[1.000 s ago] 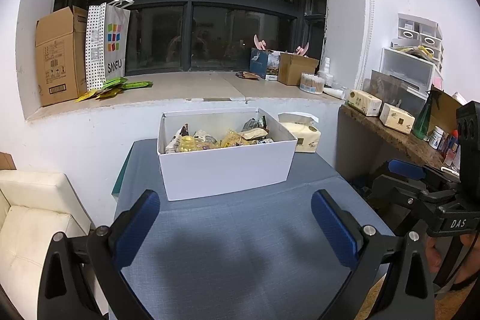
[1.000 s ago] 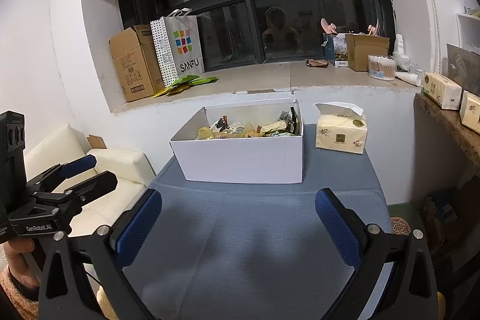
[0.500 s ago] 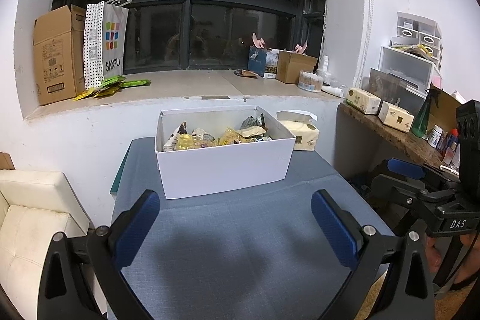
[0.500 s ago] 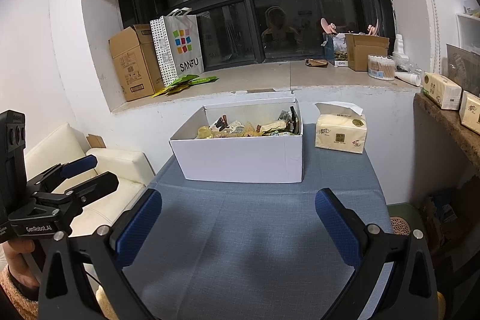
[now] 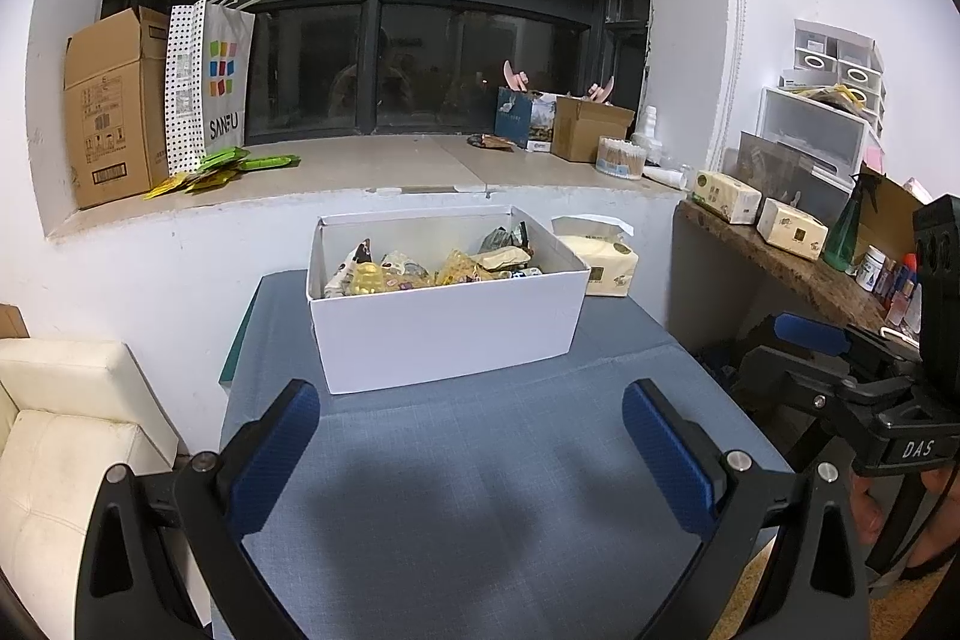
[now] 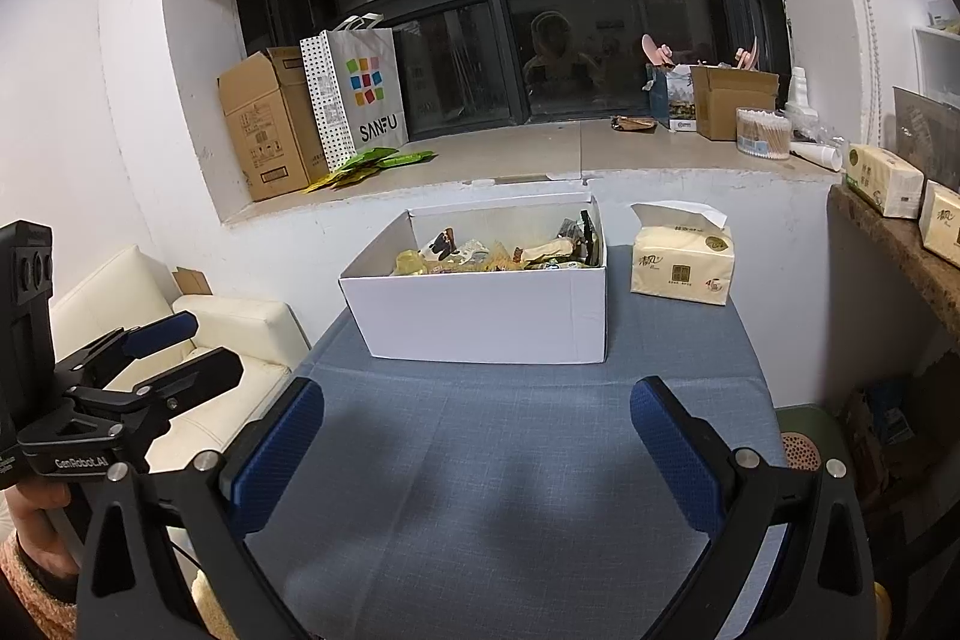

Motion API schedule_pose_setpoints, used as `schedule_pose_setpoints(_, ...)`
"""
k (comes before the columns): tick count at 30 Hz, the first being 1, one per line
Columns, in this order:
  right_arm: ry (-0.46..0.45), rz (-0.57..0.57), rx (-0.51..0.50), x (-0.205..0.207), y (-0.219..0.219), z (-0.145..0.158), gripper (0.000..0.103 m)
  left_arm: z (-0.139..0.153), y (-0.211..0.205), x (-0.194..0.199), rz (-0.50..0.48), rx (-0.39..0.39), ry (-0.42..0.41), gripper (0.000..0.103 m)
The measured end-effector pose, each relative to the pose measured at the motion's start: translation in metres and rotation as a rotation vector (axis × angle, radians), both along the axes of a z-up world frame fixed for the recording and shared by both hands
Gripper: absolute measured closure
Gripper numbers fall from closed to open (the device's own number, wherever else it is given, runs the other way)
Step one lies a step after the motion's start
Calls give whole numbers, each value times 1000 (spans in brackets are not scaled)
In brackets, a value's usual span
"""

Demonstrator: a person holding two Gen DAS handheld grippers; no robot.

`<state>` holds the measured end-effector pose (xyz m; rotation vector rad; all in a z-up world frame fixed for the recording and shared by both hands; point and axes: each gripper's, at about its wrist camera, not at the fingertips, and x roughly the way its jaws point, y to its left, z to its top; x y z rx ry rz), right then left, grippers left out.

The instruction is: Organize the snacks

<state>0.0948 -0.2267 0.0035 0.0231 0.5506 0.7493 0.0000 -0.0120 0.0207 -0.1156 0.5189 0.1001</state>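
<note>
**Both tools spread over the counter, snacks in the box**

Nearest, the left tool (image 5: 471,454) and right tool (image 6: 477,454) hang above the blue-grey counter (image 5: 480,490), each with its blue pads wide apart and nothing between them. Farther on, a white box (image 5: 447,319) stands on the counter, well apart from both tools, with the snacks (image 5: 432,268) heaped inside. Just beside the box, to its right, sits a tissue pack (image 6: 683,259). Behind runs the window sill (image 5: 360,166).
</note>
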Motion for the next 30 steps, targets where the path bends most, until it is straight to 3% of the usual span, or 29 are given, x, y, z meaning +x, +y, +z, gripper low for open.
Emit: schedule_pose_setpoints(30, 2, 2, -10, -2, 2, -4, 0, -3, -1, 2, -8, -2, 10, 0)
